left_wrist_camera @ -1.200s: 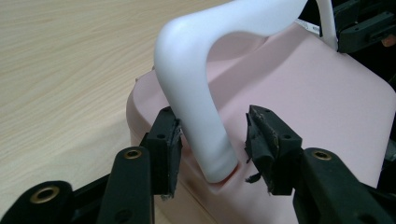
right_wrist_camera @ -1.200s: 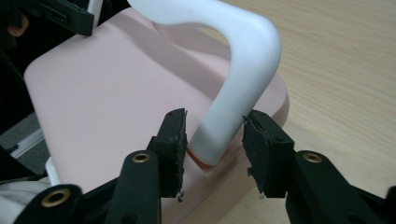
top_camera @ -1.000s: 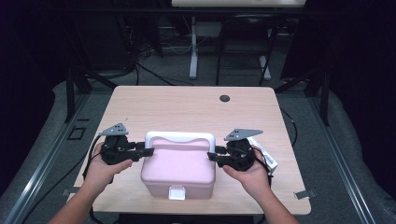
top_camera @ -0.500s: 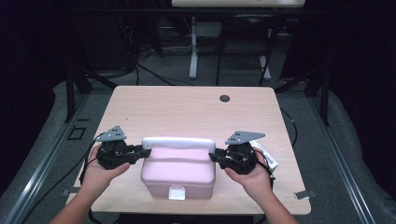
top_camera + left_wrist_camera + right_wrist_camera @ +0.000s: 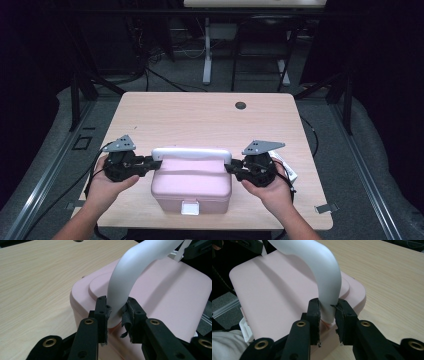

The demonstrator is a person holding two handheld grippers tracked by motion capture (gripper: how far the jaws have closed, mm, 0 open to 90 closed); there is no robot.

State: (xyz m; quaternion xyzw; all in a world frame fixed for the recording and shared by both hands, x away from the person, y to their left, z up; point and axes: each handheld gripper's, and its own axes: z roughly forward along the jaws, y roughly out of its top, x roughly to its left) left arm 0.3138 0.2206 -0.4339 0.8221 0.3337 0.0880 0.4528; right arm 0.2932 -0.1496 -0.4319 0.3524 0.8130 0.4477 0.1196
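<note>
High view: pink box [image 5: 192,187] sits at near edge of table [image 5: 200,120], white latch facing the person | left gripper [image 5: 150,162] clamped on left base of white handle [image 5: 191,153] | right gripper [image 5: 231,167] clamped on right base | handle raised upright.

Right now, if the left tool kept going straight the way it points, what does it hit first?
The left tool is already shut on the white handle at its near end, so that handle blocks it at once. Straight beyond lies the pink box, then probably the right tool at the handle's far end.
</note>
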